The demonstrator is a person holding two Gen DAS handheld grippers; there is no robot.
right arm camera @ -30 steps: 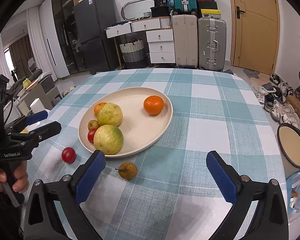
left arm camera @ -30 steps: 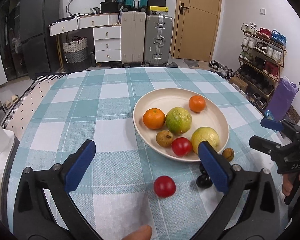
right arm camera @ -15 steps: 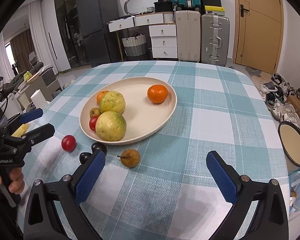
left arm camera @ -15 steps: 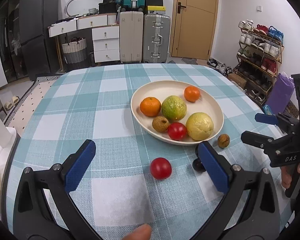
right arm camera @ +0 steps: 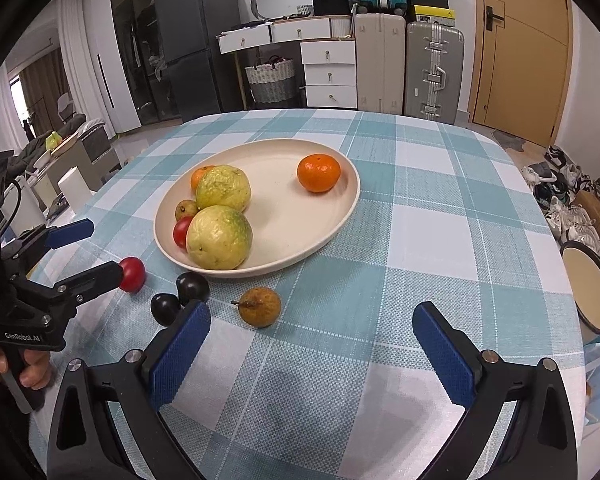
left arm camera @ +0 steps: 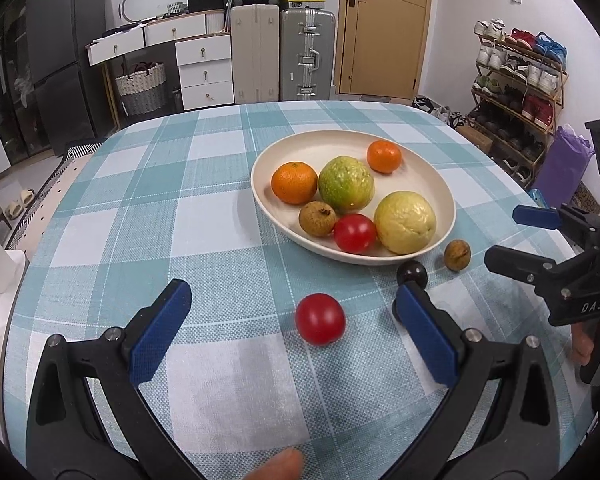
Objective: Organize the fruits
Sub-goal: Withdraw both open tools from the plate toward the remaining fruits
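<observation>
— Tongs: both the left tongs (left arm camera: 292, 332) and the right tongs (right arm camera: 312, 346) are hanging spread wide, gripping nothing. The loose red tomato (left arm camera: 320, 319) is lying on the surface (left arm camera: 140, 220) between the left fingers, near the plate (left arm camera: 268, 200).

— Better to be centring on it and pinching gently. The right view is showing two dark plums (right arm camera: 180, 296); the left's finger is hiding one.

Two suitcases (left arm camera: 282, 54) flank white drawers (left arm camera: 206, 72) (wicker basket (left arm camera: 141, 88) nearby).
</observation>
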